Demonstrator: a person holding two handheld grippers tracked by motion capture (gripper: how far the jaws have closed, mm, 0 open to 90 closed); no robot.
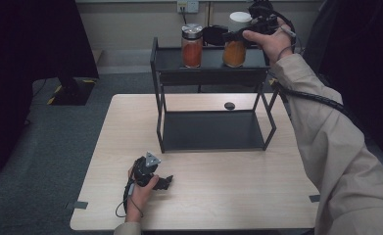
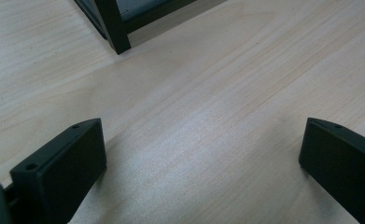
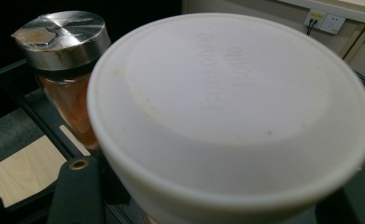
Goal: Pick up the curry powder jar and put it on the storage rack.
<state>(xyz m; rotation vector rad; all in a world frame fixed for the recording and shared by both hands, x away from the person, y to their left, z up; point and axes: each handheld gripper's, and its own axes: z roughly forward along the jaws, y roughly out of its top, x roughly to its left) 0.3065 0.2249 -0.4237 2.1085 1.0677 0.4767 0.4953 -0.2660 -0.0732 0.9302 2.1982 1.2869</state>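
On the black shelf rack [image 1: 208,61], the right hand-held gripper [image 1: 238,35] pinches a white-lidded orange jar [image 1: 235,46]; in front of the rack, the left hand-held gripper [image 1: 165,182] rests spread on the worktop [image 1: 228,181].

A pale wooden table [image 1: 218,196] stands on grey carpet [image 1: 57,142]; behind runs a beige wall [image 1: 130,22] with a white power socket [image 1: 187,6] (cable plugged in), dark curtains [image 1: 27,44] flanking either side
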